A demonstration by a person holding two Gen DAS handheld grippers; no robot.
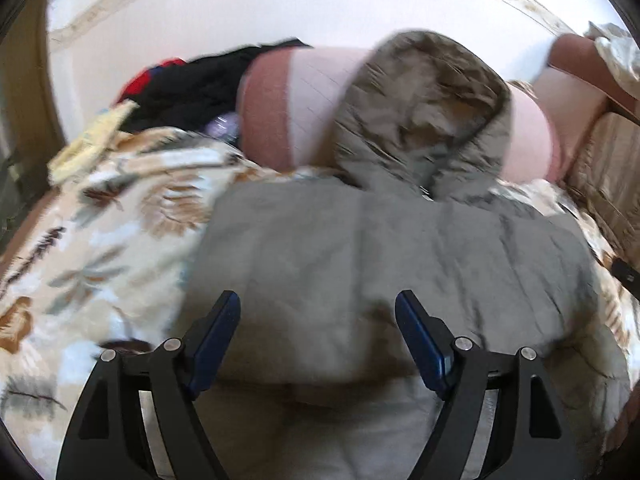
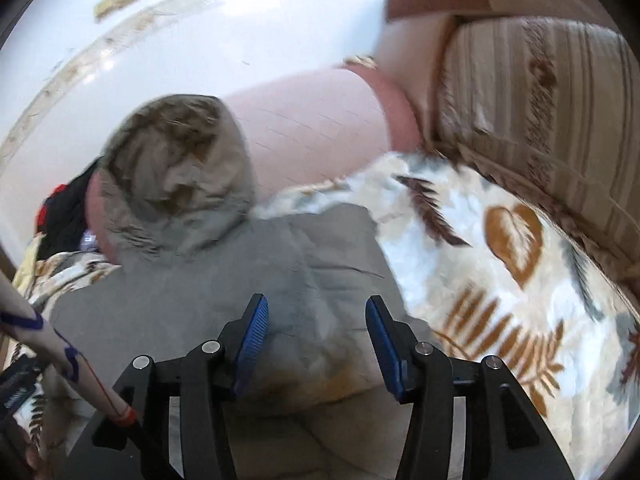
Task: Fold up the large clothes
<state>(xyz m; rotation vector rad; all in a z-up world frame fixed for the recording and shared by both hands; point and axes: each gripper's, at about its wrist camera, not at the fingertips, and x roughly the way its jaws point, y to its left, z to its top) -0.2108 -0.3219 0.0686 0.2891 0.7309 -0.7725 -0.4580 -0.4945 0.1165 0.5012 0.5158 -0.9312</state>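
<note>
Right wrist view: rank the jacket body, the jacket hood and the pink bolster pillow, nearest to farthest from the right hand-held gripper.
1. Jacket body: directly under and ahead of the right hand-held gripper, whose jaws are open and empty.
2. Jacket hood: farther ahead, up and left, resting against the pillow.
3. Pink bolster pillow: behind the hood, against the white wall.

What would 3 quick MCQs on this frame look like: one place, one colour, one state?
1. Where does the hood rest?
A. On the pink bolster
B. On the floor
C. In a basket

2. What colour is the jacket?
A. Red
B. Grey-olive
C. Navy

3. What state is the left claw in?
A. Shut on the jacket
B. Shut on the blanket
C. Open, holding nothing

Answers: 1 A, the hood lies up against the bolster; 2 B, the quilted body is grey-olive; 3 C, the blue pads stand apart with only a gap between them.
</note>
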